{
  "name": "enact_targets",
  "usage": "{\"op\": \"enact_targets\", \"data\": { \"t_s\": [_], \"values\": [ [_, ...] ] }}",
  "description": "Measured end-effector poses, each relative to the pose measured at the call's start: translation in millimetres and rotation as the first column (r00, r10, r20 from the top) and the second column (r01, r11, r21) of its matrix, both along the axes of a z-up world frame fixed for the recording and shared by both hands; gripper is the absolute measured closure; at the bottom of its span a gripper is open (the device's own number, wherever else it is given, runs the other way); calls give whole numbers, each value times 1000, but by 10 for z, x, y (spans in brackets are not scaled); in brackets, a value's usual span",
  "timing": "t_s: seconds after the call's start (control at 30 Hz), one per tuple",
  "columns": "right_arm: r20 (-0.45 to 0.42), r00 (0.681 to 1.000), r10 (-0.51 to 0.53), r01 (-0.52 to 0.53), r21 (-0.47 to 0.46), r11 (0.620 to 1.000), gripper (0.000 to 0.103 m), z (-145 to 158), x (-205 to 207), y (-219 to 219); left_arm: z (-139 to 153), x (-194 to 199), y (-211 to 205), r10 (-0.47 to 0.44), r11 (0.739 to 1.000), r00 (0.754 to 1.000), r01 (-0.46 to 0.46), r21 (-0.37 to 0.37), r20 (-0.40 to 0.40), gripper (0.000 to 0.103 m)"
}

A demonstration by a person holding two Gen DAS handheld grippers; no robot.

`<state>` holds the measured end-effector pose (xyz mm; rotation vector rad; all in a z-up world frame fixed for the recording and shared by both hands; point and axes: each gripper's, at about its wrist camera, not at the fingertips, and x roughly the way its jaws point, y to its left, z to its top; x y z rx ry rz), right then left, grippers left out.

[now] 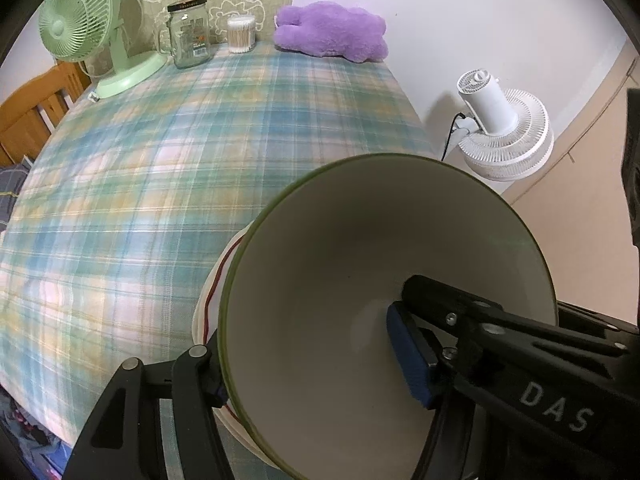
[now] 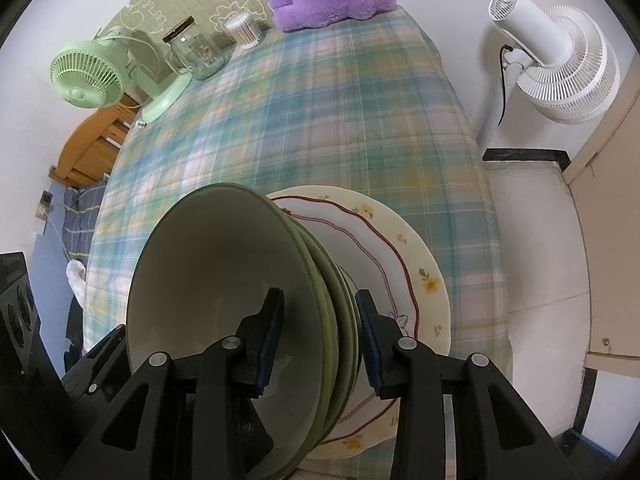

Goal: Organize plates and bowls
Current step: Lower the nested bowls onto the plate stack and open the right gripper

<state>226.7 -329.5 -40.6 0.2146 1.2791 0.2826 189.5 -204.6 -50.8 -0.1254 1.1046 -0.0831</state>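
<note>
While we look along both pairs of black fingers, the stack of green-rimmed ceramic bowls (image 2: 224,280) with pale cream insides sits nested on the cream scalloped plates (image 2: 404,256) with red line and yellow flowers, near the close edge of the table covered by a blue, green and yellow plaid cloth (image 1: 160,160).

Our left gripper (image 1: 316,364) straddles the rim of the top bowl (image 1: 360,280): its blue-padded finger (image 1: 408,356) reaches inside the bowl and lies near the inner wall, while the other finger stays outside, beside the rim and above the plate edge (image 1: 208,288). Its jaws stand fairly wide, and we cannot tell whether the pads actually press on the wall.

Our right gripper (image 2: 320,340) also spans the bowl stack at its near side, one blue pad (image 2: 272,340) inside the top bowl and the other against the outer side of the stacked rims, over the plates. Those jaws stand partly open with the bowl walls between them; a firm squeeze cannot be confirmed.

At the far end of the table stand a mint-green desk fan (image 1: 80,28), a clear glass mug jar with a dark lid (image 1: 188,32), a round tub of cotton swabs (image 1: 241,34) and a purple plush toy (image 1: 332,32). Beyond the table's right side, a white standing fan (image 2: 560,64) is near the wall.
</note>
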Motion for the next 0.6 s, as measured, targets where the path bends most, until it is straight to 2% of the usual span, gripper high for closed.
{"op": "enact_targets", "data": {
  "t_s": [0.13,0.33,0.4,0.5,0.6],
  "values": [
    [0,1000,-9,9,9,1000,46,2,-39,-75,-9,-26,27,43,999,999,-43,24,-2,23],
    [28,999,16,-15,-26,1000,46,106,-97,-98,78,-74,12,76,994,997,-77,73,12,22],
    [53,999,6,-5,-20,1000,46,184,-136,-119,176,-115,22,70,994,997,-73,81,44,22],
    [103,995,-13,19,-57,998,45,331,-198,-82,312,-175,58,42,994,995,-51,97,96,21],
    [157,987,-35,50,-94,994,45,476,-270,-6,458,-213,68,-18,994,987,0,112,160,20]
  ]
}}
